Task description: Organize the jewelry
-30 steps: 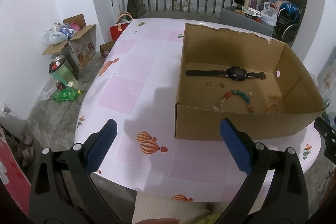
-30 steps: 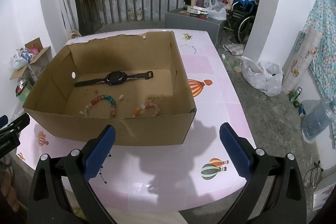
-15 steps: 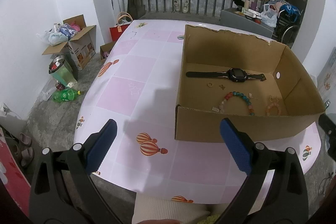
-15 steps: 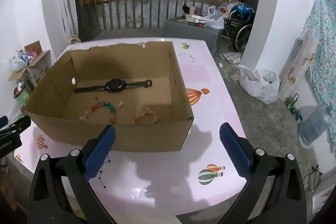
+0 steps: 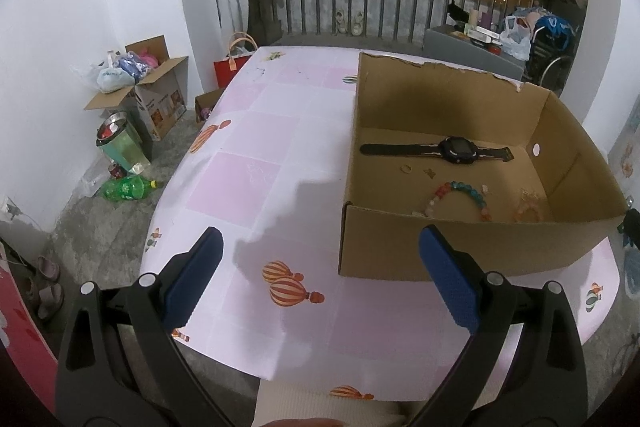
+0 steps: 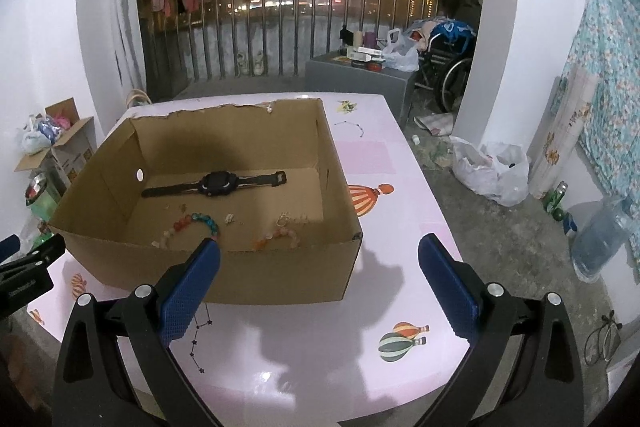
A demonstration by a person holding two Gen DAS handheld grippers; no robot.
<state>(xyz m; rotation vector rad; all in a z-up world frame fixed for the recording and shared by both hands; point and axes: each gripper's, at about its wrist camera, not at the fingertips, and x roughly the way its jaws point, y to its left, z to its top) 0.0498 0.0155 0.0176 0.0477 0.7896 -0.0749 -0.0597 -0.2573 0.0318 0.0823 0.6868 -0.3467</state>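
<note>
A pink balloon-print tablecloth carries the cardboard box; the left gripper hangs spread and empty before it. From the right wrist, the right gripper gapes empty too; wristwatch and bead bracelet lie inside, so descend vertically, clearing the near wall

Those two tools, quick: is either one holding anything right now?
Left tool: open, holding nothing.
Right tool: open, holding nothing.
</note>
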